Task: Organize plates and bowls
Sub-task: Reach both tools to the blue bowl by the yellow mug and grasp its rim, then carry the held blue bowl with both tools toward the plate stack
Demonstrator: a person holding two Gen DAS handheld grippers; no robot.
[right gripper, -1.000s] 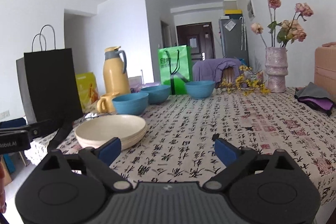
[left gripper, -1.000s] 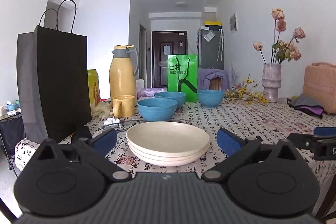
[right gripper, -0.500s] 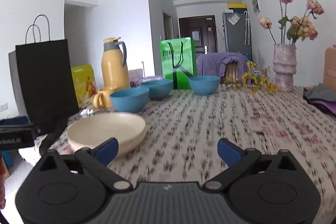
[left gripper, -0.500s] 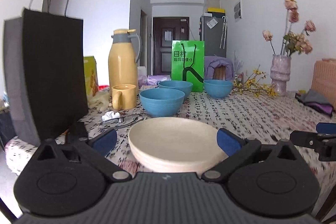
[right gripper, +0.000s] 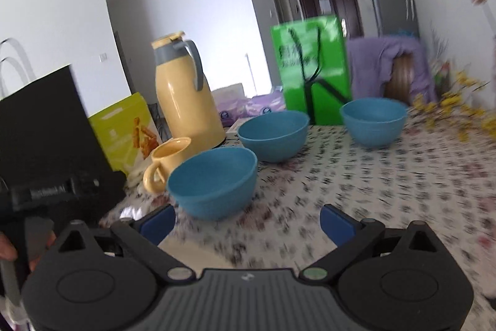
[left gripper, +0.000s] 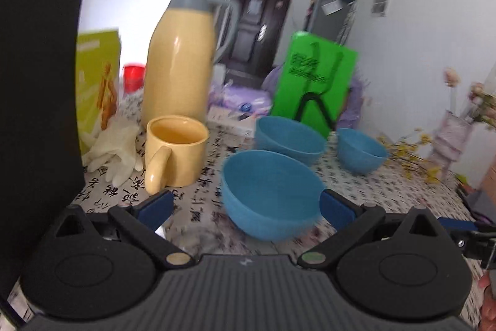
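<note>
Left wrist view: left gripper [left gripper: 245, 208] has moved forward past the plates, jaws wide and empty; near bowl [left gripper: 269, 194] now sits between its fingers, mug [left gripper: 175, 151] to the left. Likely bowl pickup next.

Right wrist view: right gripper [right gripper: 246, 219] released too, also closer; near bowl [right gripper: 214, 182] ahead-left, two more bowls [right gripper: 274, 134] farther.

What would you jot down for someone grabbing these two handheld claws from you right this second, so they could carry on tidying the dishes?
Left gripper: open, empty, its fingers either side of the nearest blue bowl, not closed on it.
Right gripper: open, empty, low over the tablecloth, just short of the same bowl.
Middle blue bowl and far blue bowl stand apart by the green bag; yellow mug sits left of the nearest bowl.
Done: no bowls nested yet.
Left: probably grip the nearest bowl and stack all three.
</note>
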